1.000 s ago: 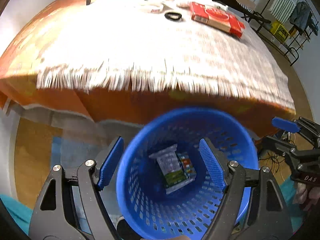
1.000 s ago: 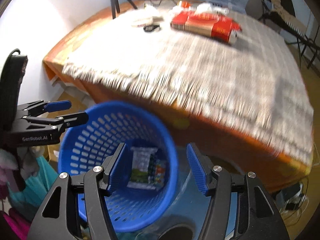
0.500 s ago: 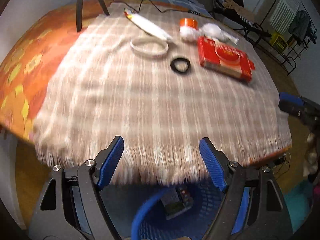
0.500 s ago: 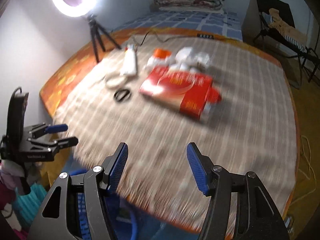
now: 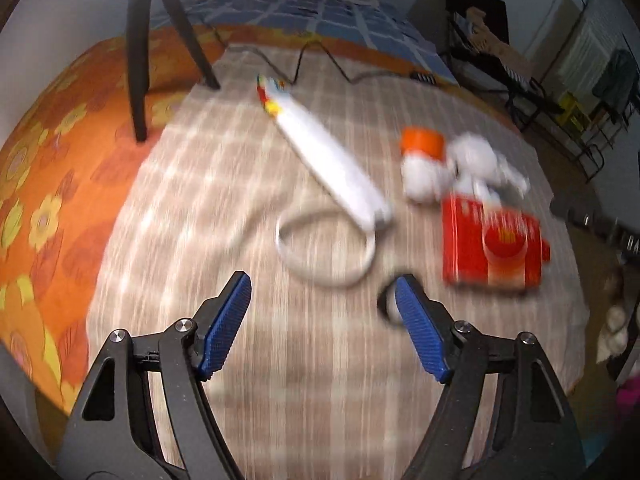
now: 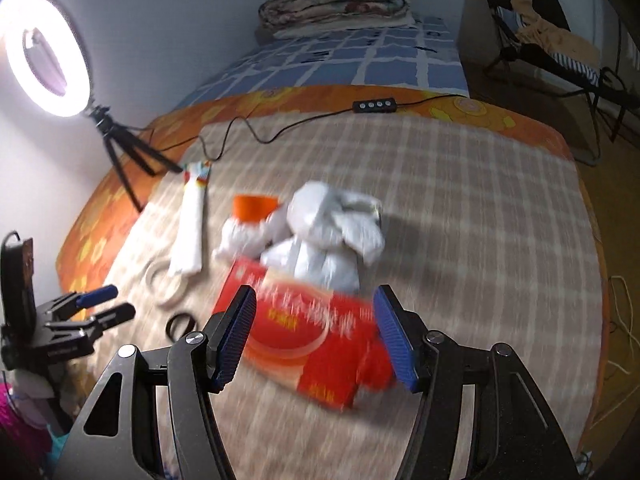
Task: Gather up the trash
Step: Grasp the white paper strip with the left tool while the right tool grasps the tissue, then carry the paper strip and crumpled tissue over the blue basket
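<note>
I'm between pickups. My right claw (image 6: 314, 334) hangs half open and empty over the red box (image 6: 308, 332) on the tabletop (image 6: 500, 208). My left claw (image 5: 322, 326), empty, is closing slightly near the black ring (image 5: 387, 304). Next: descend and straddle the box.

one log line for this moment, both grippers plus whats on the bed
left gripper: closing slightly, empty, over checked cloth | right gripper: open, empty, above red box | white wrapper: uncollected

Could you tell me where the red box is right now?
The red box lies on the checked cloth, just before the crumpled white bags.
</note>
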Available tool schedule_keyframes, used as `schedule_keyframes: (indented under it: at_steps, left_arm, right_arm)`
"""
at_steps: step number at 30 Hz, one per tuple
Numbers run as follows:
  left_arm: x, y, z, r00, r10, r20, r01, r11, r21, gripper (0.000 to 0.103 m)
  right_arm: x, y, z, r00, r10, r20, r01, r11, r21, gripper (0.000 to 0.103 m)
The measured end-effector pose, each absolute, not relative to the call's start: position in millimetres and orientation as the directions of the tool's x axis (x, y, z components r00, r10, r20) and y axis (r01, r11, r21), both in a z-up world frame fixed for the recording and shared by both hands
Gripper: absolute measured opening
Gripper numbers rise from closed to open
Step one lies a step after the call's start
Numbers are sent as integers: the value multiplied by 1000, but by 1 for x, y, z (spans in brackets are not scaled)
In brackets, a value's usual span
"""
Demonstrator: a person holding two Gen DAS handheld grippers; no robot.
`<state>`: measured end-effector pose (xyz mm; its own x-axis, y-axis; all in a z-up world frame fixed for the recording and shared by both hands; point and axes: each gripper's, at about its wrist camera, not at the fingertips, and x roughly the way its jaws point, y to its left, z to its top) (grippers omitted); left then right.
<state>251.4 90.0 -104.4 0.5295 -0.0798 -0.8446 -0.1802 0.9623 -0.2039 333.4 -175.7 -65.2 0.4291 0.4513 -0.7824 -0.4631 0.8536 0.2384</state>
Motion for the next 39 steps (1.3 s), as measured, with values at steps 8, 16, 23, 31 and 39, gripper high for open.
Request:
schedule_keyframes:
  at_steps: [8, 16, 23, 31, 39]
  left_arm:
    - [330, 105, -117, 496, -78, -865, -263, 936, -235, 77]
    - [363, 109, -139, 450, -64, -891, -295, 931, -216, 64]
    - [375, 102, -141, 453, -14, -891, -282, 946, -158, 30]
    - [381, 104, -138, 486, -26, -874, -291, 938, -190, 8]
    - [365, 94, -112, 537, -47, -842, -248, 945, -211, 5]
  right_arm:
    - [381, -155, -85, 407, 412, -815, -433, 873, 224, 60]
    - [394, -131, -92, 409, 390, -825, -466, 867, 178, 74]
    - [409, -133, -104, 426, 312, -849, -421, 899, 119, 76]
    - [408, -160, -96, 450, 368, -814, -384, 902, 195, 51]
    - [400, -184, -68, 516, 424, -744, -350, 897, 268, 28]
